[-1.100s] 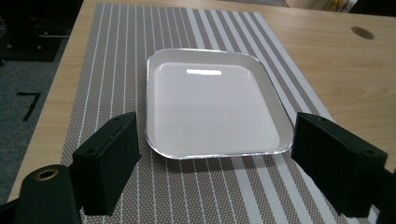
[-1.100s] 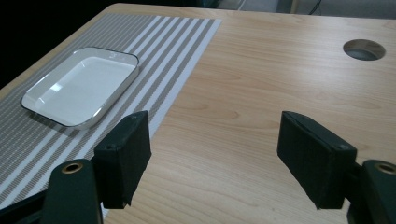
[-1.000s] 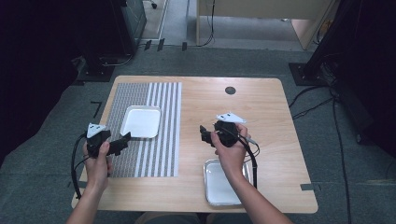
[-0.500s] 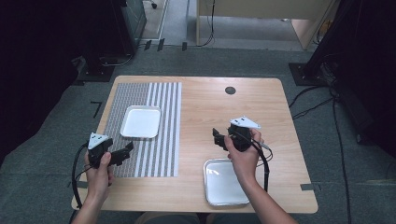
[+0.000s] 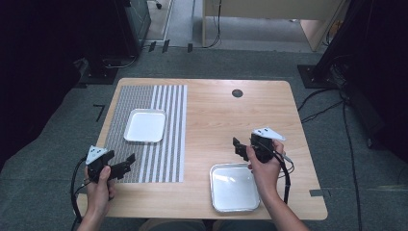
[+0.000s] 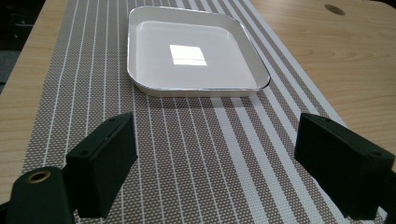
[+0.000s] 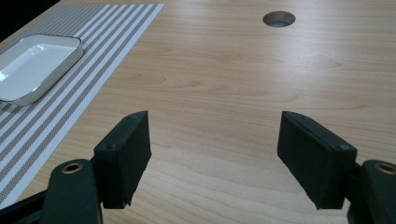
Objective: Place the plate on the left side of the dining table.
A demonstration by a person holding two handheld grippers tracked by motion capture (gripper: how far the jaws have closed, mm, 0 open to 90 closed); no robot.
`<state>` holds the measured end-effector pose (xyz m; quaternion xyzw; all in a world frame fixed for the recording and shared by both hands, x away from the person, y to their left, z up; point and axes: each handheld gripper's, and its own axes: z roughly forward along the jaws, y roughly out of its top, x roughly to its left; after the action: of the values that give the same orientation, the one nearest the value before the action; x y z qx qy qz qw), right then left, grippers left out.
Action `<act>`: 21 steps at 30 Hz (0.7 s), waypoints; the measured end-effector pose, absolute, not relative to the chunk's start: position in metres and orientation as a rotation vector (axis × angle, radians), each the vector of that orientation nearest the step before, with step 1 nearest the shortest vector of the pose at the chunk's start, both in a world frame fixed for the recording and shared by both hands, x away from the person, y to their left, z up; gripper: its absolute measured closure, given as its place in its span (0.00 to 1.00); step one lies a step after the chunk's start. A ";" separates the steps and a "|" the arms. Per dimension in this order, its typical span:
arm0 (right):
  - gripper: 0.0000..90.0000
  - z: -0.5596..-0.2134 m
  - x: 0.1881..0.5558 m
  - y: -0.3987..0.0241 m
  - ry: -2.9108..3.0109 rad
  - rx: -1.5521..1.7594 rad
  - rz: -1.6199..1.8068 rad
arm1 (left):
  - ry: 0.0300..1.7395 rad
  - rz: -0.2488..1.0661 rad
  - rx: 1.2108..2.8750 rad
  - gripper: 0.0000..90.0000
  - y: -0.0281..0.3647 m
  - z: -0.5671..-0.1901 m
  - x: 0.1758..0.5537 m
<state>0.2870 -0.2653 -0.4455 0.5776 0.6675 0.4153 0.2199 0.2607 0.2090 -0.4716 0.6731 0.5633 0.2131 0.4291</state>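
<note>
**Both grippers empty, hovering by the two trays**

Step in hand, by the look of it: positioning, pre-grasp. Nothing gripped. Left gripper [image 5: 126, 162] low over near edge of striped mat [image 5: 163, 159], jaws wide, bare mat between them in left gripper view. Right gripper [image 5: 238, 147] over bare wood at centre-right, jaws also wide, only wood grain between them in right gripper view.

Tray on mat [image 6: 196, 51]: straight ahead of left gripper, apart from it, lying flat, empty. Second tray [image 5: 234, 186]: near front edge of worktop [image 5: 216, 115], just under and beside right forearm, also empty, off the mat.

Next move, as a judgement: prob. a rim grab on one tray. Left gripper better lined up w/ tray on mat; needs to go fwd and drop so one jaw slips under or over the near rim. Rim low and thin, so shallow angle and firm pinch needed; smooth surface likely to slip. Right gripper pointing away from second tray, so would need to turn back toward the person first.

Materials:
- Trays: square, rounded corners, low raised rim, glossy white inside, metallic-looking edge; hard, reflects ceiling light.
- Mat: woven mesh, brown-grey w/ white stripes, finer at one side, broader at other; flexible-looking, may shift if tray dragged.
- Worktop: pale wood-grain, smooth, rounded corners, round cable hole [image 7: 279, 18] near far edge.
- Jaws: matte black blocks, flat faces.
</note>
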 end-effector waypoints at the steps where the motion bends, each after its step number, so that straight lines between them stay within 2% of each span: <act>1: 0.29 -0.447 0.285 -0.268 1.845 1.597 1.148 | 1.401 0.534 1.677 0.14 0.210 -0.472 0.259; 21: 0.29 -0.473 0.260 -0.328 1.754 1.699 1.098 | 1.432 0.550 1.673 0.12 0.238 -0.487 0.236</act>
<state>0.2603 -0.3276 -0.4727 0.6176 0.6375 0.3990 0.2301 0.2362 0.2379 -0.4873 0.6683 0.5719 0.2196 0.4220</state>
